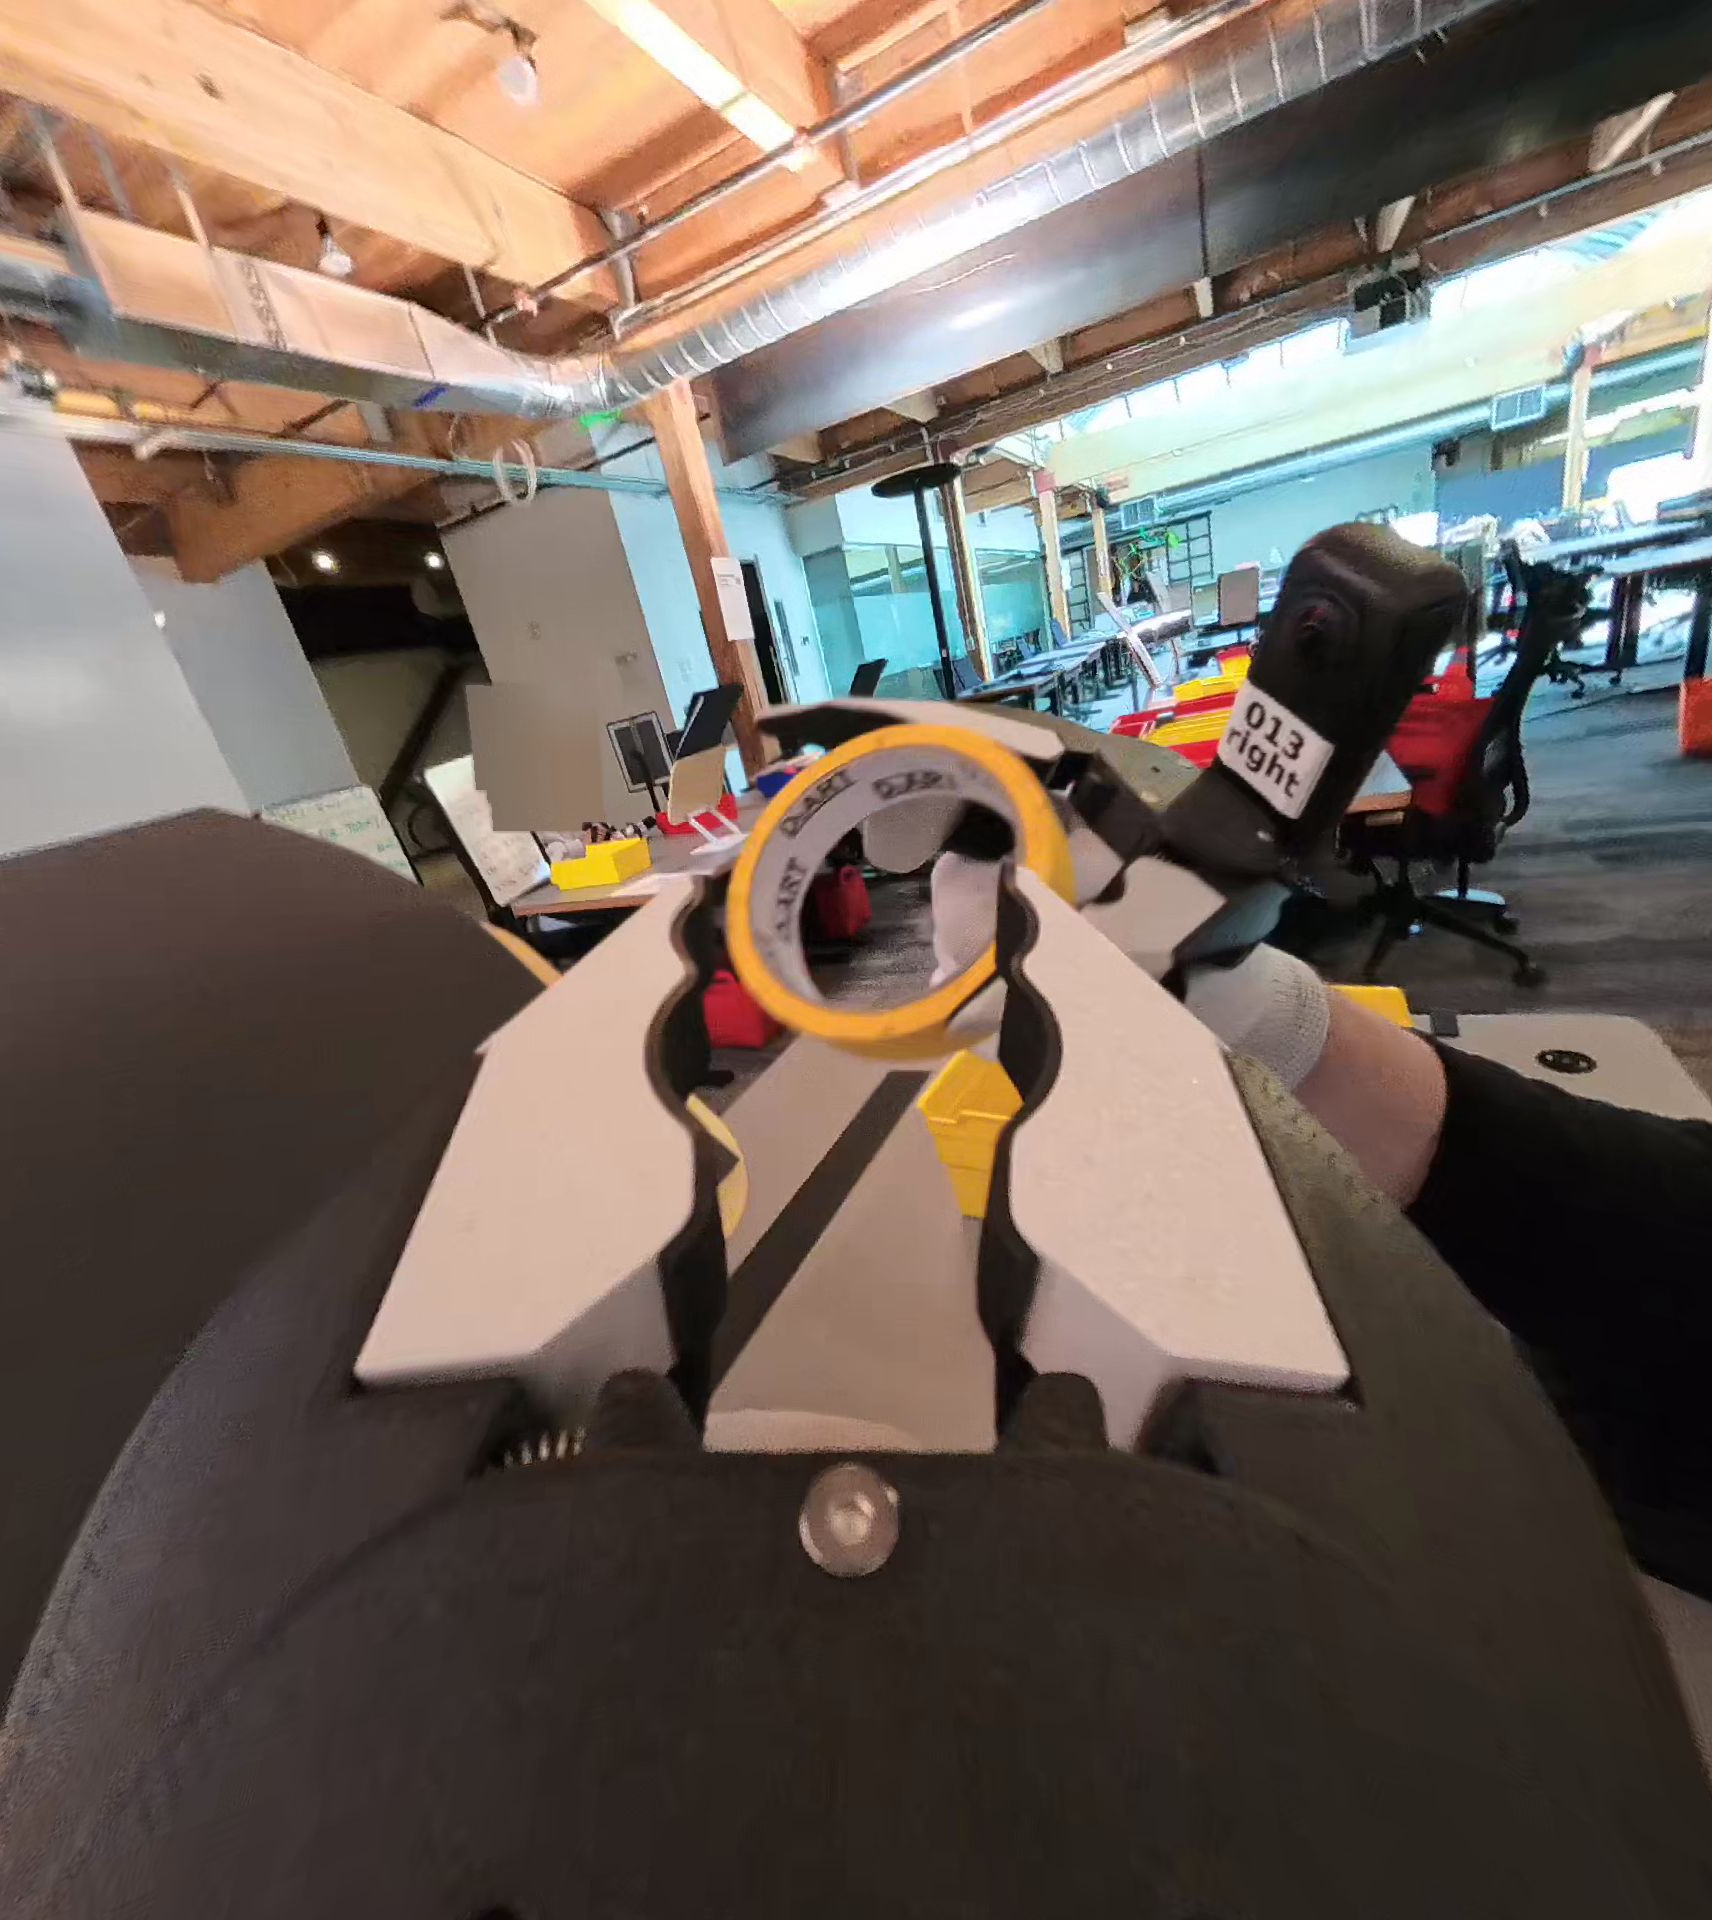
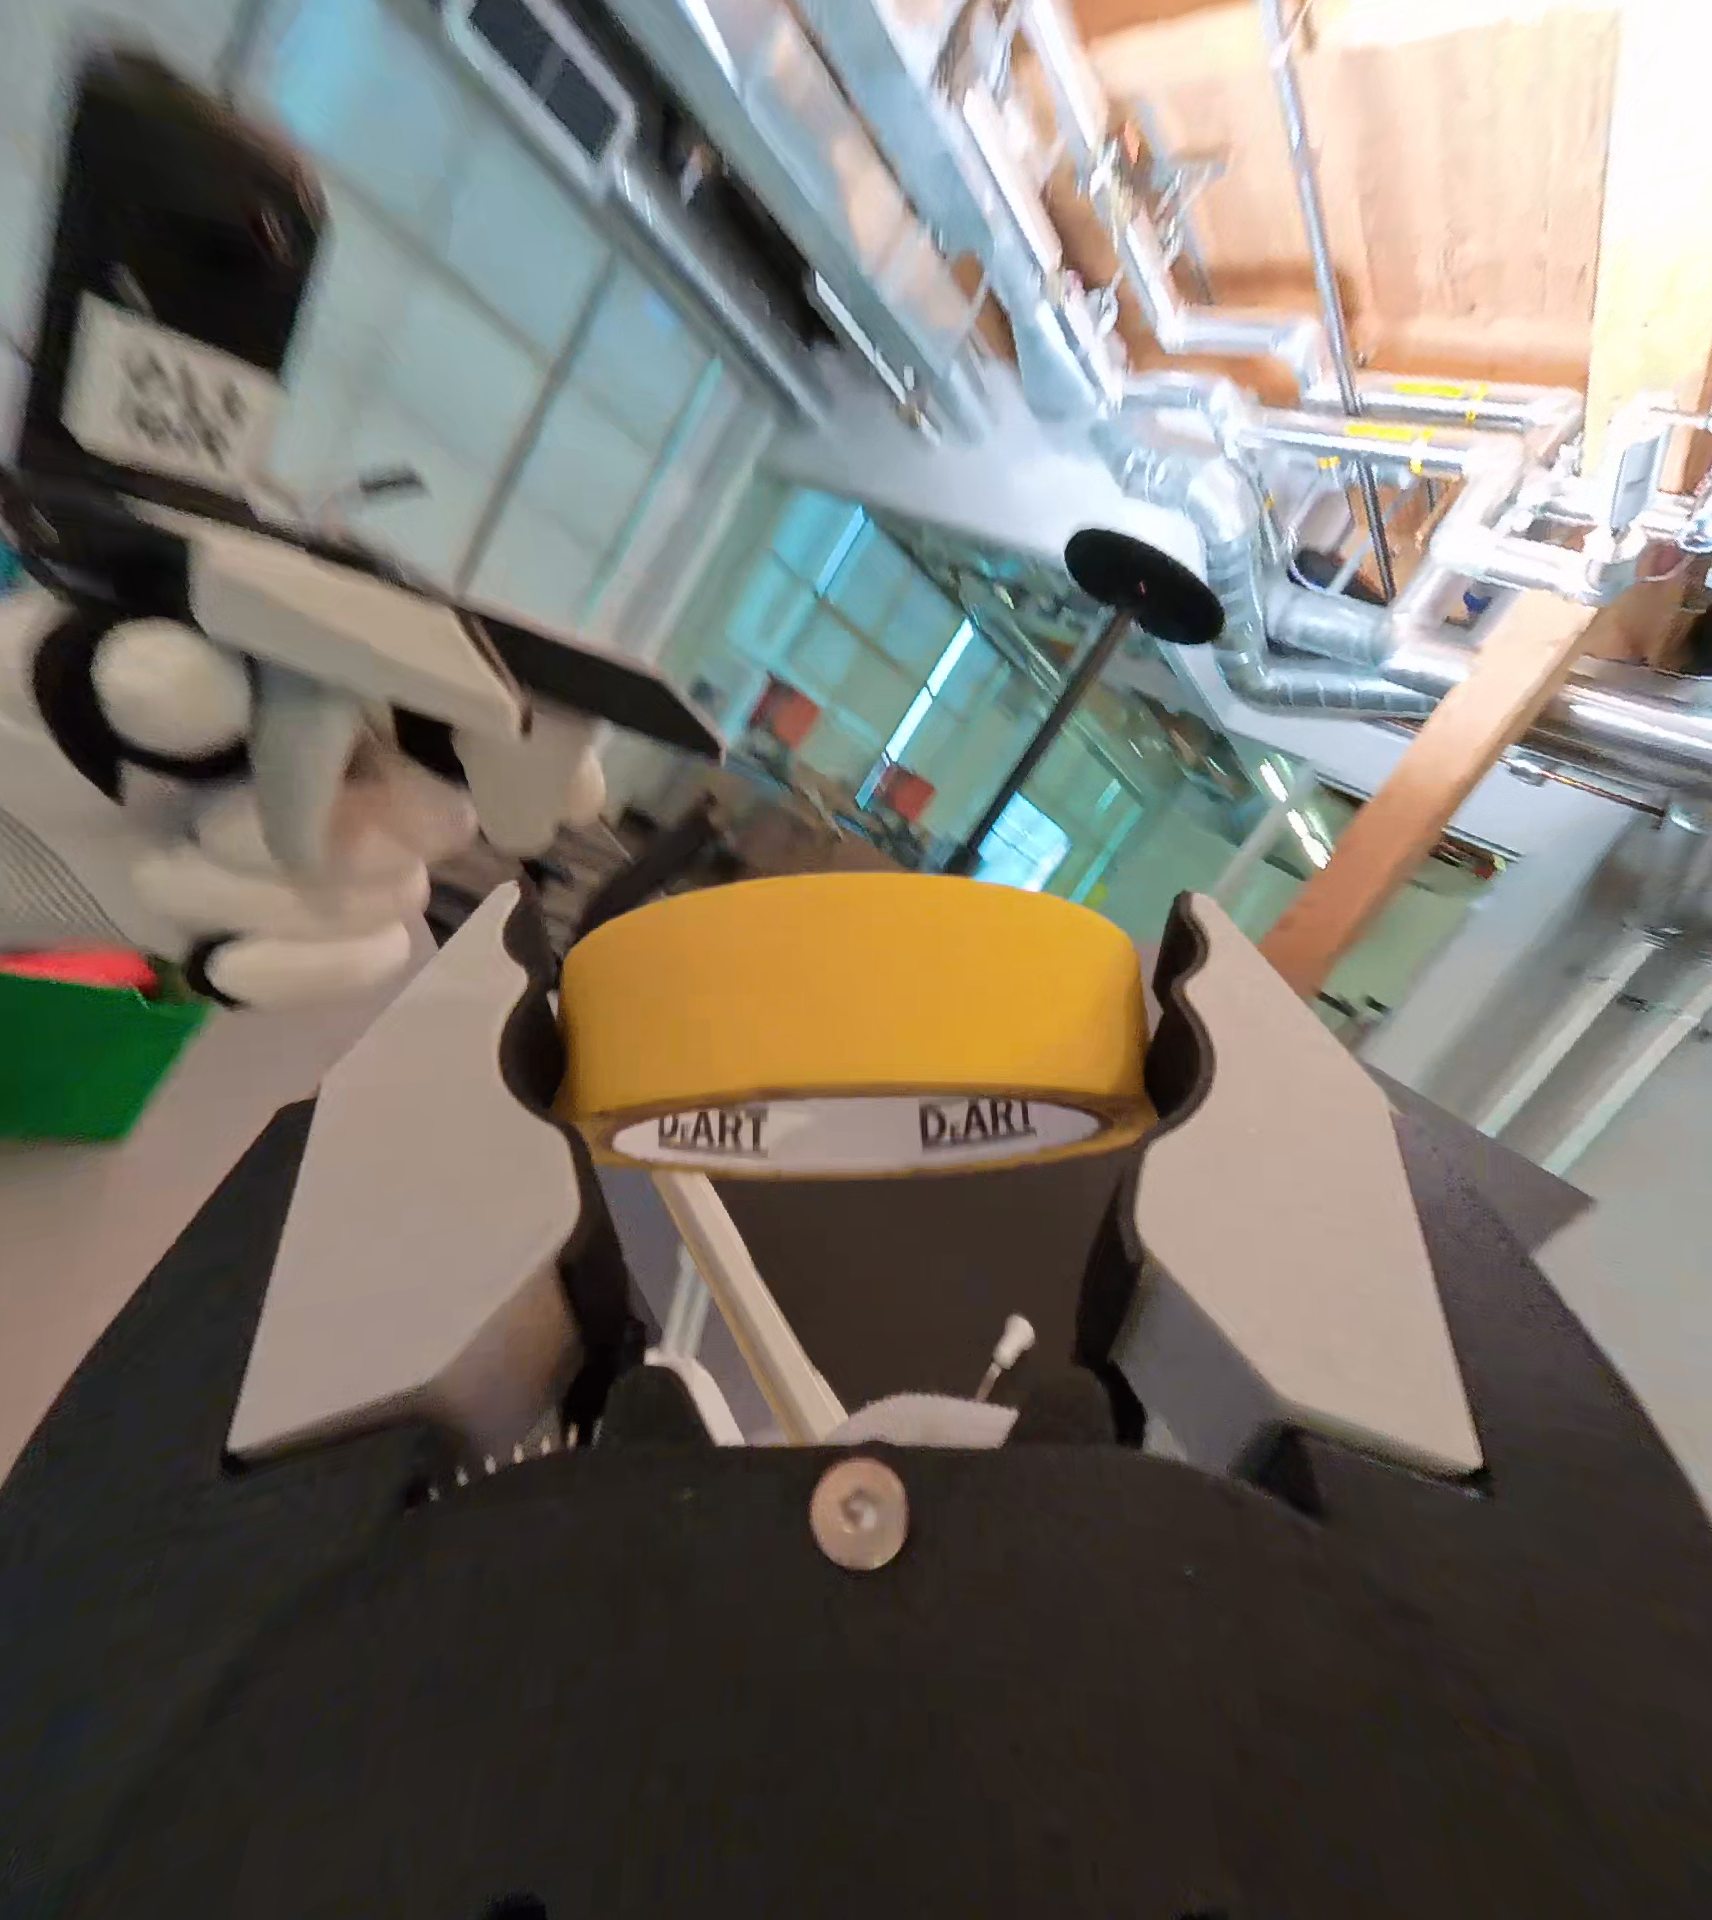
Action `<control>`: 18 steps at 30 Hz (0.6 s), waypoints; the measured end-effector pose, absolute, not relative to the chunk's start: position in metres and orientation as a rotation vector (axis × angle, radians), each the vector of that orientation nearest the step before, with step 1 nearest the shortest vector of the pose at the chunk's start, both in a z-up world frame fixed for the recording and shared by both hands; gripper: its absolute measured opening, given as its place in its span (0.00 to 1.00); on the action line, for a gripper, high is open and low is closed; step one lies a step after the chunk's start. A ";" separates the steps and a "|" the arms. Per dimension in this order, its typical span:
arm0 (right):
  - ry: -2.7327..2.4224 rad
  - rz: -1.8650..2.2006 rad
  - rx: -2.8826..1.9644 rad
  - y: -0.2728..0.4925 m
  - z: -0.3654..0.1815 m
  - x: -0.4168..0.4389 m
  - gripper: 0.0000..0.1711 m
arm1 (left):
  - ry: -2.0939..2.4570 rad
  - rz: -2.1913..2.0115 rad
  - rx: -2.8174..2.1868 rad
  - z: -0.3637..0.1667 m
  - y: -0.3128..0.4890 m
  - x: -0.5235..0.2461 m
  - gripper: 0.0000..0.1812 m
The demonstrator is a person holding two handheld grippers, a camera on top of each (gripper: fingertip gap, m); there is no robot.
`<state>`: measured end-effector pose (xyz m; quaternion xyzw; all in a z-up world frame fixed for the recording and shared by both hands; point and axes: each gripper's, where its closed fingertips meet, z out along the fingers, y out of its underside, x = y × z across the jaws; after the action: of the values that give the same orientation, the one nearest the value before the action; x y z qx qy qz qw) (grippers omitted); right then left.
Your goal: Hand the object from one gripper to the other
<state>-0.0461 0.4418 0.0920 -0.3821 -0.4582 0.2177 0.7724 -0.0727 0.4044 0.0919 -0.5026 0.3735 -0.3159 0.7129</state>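
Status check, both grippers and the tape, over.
Right gripper shut on the yellow tape roll. Left gripper open, fingers straddling the roll's lower rim, not clamped. Nothing in the way.

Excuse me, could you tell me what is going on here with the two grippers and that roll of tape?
A person is passing a yellow tape roll between two handheld grippers. The right gripper is shut on the roll, clamping it across its width. The left gripper is open, its fingers near the roll, which looks just beyond their tips; contact cannot be told. A white-gloved hand holds the right gripper. The handover is not yet complete.
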 end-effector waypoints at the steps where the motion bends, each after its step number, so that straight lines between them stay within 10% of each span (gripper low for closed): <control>1: -0.976 0.531 -0.802 0.437 0.096 -0.043 0.66 | 0.817 -0.729 -1.139 0.089 0.409 -0.075 0.30; 18: -1.216 0.721 -0.567 0.367 0.083 -0.071 0.66 | 0.850 -1.740 -0.965 0.046 0.398 -0.045 0.31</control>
<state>-0.0707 0.3666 0.0831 -0.2570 -0.5507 0.3268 0.7238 -0.0451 0.3982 0.0458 -0.3936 0.3467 -0.7100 0.4699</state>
